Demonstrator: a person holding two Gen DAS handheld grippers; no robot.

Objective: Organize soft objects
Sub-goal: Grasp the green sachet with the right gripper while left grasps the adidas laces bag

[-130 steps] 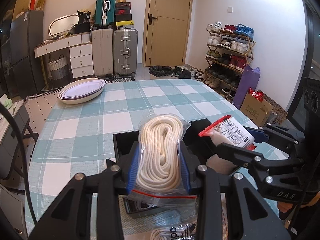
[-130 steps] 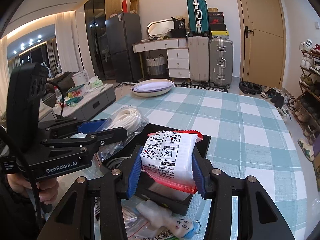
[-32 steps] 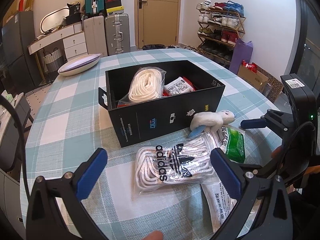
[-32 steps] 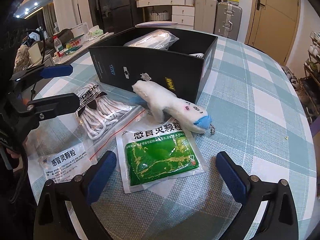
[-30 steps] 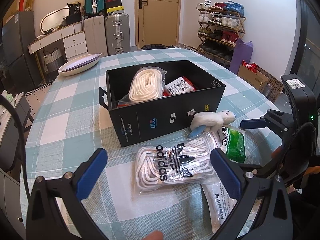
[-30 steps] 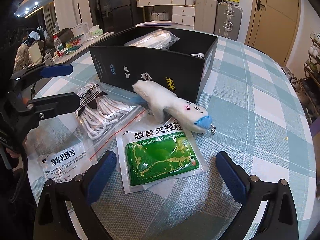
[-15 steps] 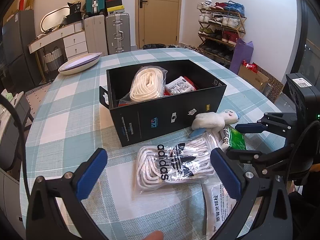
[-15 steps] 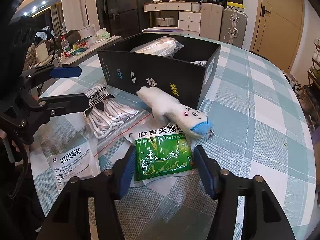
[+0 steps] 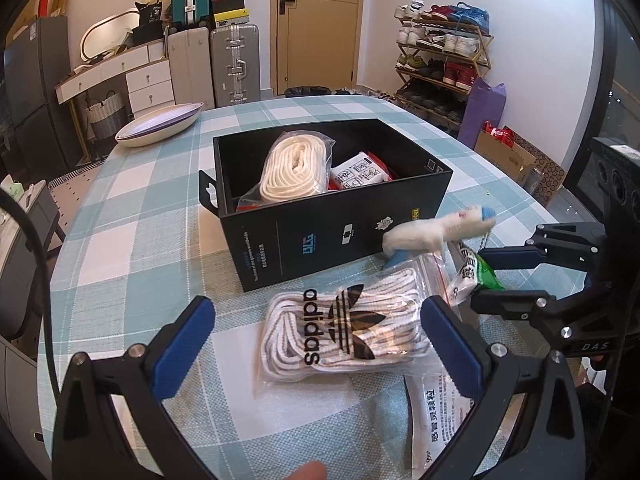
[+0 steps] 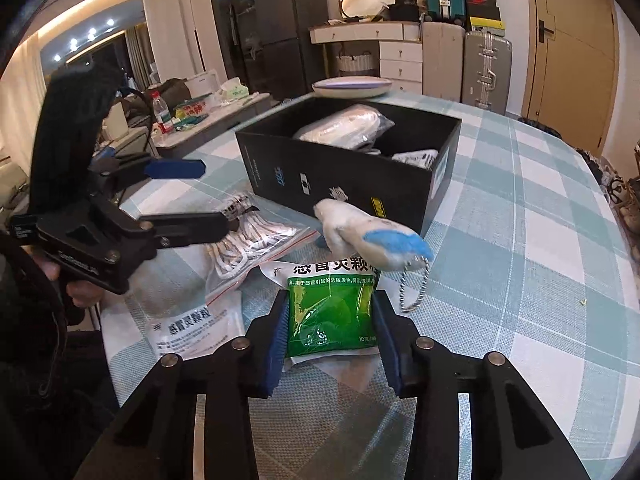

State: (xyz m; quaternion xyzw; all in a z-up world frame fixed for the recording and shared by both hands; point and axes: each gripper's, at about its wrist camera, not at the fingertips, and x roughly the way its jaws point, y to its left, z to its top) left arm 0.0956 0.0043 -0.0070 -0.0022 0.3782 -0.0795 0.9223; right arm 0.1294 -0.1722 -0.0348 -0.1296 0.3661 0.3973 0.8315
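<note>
The right gripper, spread wide a second ago, is now clamped on the green medicine packet, lifted beside the black box; the white plush toy rides on the packet. The left gripper remains wide open over the Adidas lace bag on the table.

The right gripper, spread wide a second ago, is now clamped on the green medicine packet and has raised its near end off the tablecloth. The white plush toy, which lay flat across that packet, is now tipped upward, its keychain dangling beside the black box.
</note>
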